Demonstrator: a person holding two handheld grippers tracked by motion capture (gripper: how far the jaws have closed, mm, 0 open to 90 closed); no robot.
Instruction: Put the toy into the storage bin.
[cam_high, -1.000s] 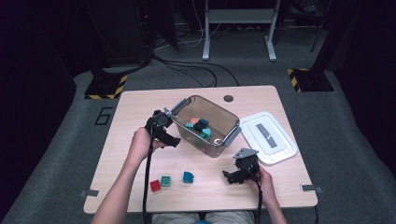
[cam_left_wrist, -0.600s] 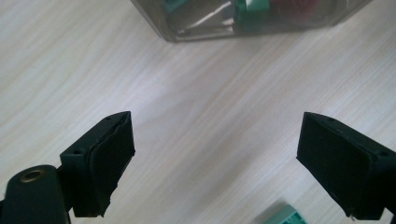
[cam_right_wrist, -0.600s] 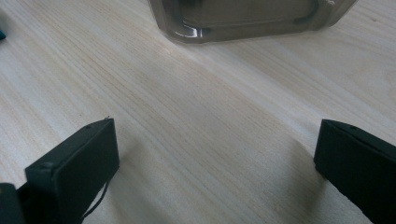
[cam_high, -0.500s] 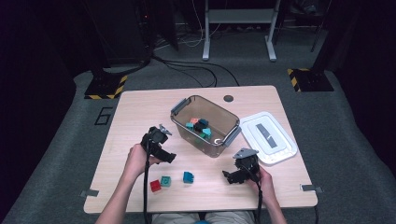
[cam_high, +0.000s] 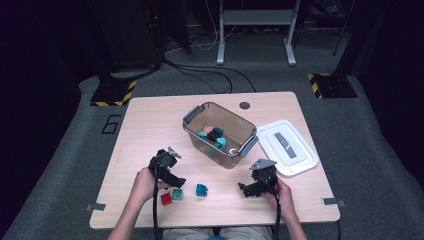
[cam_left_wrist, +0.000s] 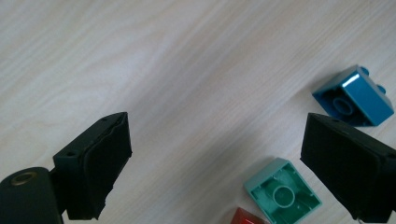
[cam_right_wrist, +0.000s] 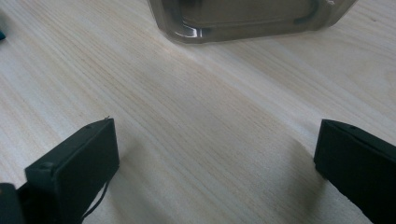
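Three loose bricks lie on the table near its front edge: a red one (cam_high: 166, 198), a mint green one (cam_high: 177, 193) and a blue one (cam_high: 201, 189). My left gripper (cam_high: 175, 182) hovers just above the green brick (cam_left_wrist: 282, 196), with the blue brick (cam_left_wrist: 355, 95) beyond its right jaw. Its jaws have just been opening and stand wide apart, pressing on nothing. A sliver of the red brick (cam_left_wrist: 247, 217) shows at the bottom edge. My right gripper (cam_high: 248, 189) rests low over bare wood, open and empty (cam_right_wrist: 217, 126), facing the bin (cam_right_wrist: 243, 18).
A clear plastic bin (cam_high: 192, 131) with grey handles stands mid-table and holds several bricks. Its white lid (cam_high: 287, 147) lies to the right of it. A round cable hole (cam_high: 244, 105) sits near the far edge. Bare wood stretches along the left side.
My left gripper has come away from the bin's left rim, down and toward the near edge, to just over the loose bricks. The right gripper has stayed put.
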